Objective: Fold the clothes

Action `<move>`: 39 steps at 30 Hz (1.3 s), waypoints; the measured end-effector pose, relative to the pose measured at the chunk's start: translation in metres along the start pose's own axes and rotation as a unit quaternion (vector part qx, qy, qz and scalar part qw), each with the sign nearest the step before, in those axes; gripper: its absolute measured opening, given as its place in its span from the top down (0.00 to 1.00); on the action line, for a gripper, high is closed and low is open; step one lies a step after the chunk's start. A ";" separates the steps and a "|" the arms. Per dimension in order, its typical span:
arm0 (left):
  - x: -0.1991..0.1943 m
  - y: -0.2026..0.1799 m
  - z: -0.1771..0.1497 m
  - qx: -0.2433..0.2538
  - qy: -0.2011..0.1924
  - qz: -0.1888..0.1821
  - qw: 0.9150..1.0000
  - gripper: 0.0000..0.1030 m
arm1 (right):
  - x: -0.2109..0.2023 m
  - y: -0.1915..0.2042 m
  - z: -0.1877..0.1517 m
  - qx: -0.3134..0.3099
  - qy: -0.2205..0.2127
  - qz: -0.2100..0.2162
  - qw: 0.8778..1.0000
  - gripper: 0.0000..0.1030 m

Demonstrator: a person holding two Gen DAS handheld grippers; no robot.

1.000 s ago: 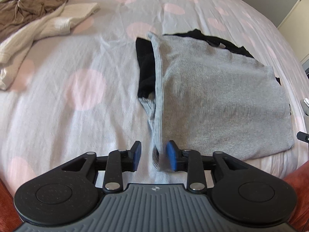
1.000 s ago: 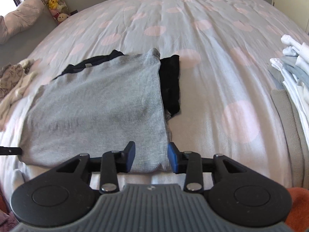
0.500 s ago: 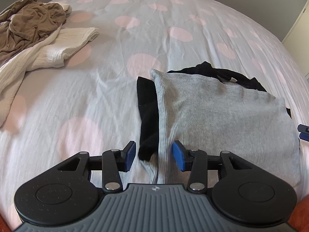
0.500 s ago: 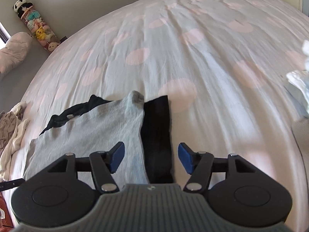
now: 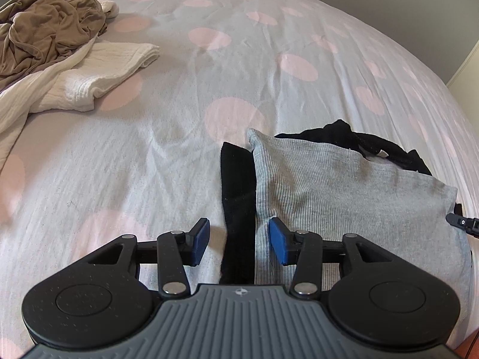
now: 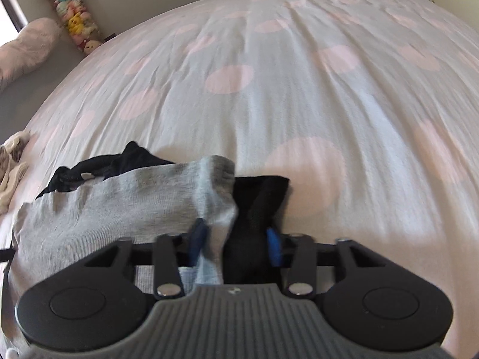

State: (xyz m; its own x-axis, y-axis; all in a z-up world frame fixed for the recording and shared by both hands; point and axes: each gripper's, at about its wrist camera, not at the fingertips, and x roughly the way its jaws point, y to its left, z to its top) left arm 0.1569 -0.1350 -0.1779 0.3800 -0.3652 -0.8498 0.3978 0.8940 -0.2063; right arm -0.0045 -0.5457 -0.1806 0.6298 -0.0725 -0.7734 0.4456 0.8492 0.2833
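Grey top [image 5: 344,197] over black garment [image 5: 238,209] on bed [image 5: 149,164], ahead of both tools. Left tool [image 5: 238,243] spread, straddling black edge. Right tool [image 6: 236,243] spread wide around both layers, nothing pinched. We clench through both layers, low.

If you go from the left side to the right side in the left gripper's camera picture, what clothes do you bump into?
Brown clothes → white cloth → black sleeve → grey top.
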 end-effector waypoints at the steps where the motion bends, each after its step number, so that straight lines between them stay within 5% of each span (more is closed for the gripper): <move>1: 0.000 0.000 0.000 -0.001 -0.001 -0.001 1.000 0.59 | 0.000 0.001 0.001 0.000 0.000 -0.001 1.000 0.76; 3: -0.003 0.001 0.000 -0.001 -0.003 -0.003 1.000 0.59 | -0.003 0.003 0.003 0.007 -0.003 -0.001 1.000 0.83; 11: -0.019 0.012 -0.006 -0.010 -0.023 -0.015 1.000 0.59 | -0.043 0.041 0.020 0.027 -0.015 0.040 0.999 0.84; 21: -0.034 0.027 -0.017 -0.005 -0.052 -0.043 0.998 0.60 | -0.060 0.136 0.033 0.050 -0.003 0.109 0.993 0.85; 33: -0.034 0.048 -0.014 -0.024 -0.059 -0.064 0.996 0.60 | 0.005 0.273 0.009 -0.008 0.041 0.155 0.987 0.85; 39: -0.032 0.058 -0.015 -0.042 -0.056 -0.066 0.995 0.60 | 0.051 0.299 -0.007 -0.029 0.068 0.129 0.989 0.85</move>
State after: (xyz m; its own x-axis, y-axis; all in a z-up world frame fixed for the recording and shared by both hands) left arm 0.1550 -0.0675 -0.1701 0.4221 -0.5031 -0.7541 0.3812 0.8533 -0.3559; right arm 0.1561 -0.2919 -0.1396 0.6244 0.2178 -0.7501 0.2425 0.8589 0.4512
